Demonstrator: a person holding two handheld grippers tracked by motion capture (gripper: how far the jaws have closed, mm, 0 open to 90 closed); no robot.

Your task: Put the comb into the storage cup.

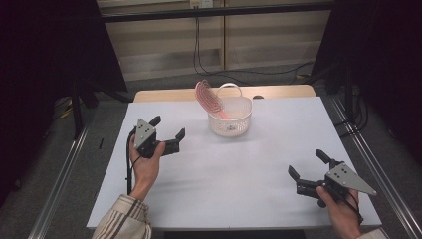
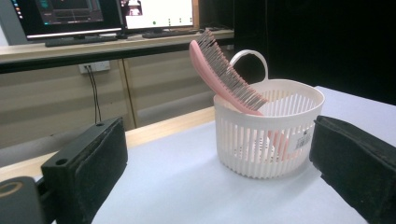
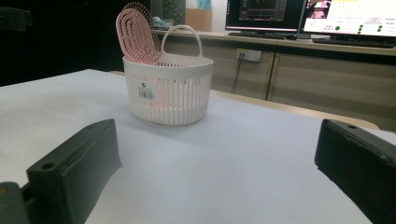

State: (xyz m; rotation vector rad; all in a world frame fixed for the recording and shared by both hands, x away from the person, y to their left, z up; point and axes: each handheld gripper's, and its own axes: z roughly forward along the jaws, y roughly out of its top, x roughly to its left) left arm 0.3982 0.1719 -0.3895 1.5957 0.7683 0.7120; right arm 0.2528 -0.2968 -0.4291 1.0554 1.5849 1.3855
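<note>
two grippers hover over the counter (image 1: pixel 224 169), jaws spread wide and empty: left gripper (image 1: pixel 169 128) near the basket (image 1: pixel 230 119), right gripper (image 1: pixel 307 164) well apart. a pink brush (image 1: pixel 206 97) leans inside the basket, at the counter's far middle.

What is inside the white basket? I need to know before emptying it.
Inside the white basket a pink hairbrush stands handle-down, its head leaning out over the rim. The slatted wall partly hides the basket's floor.
</note>
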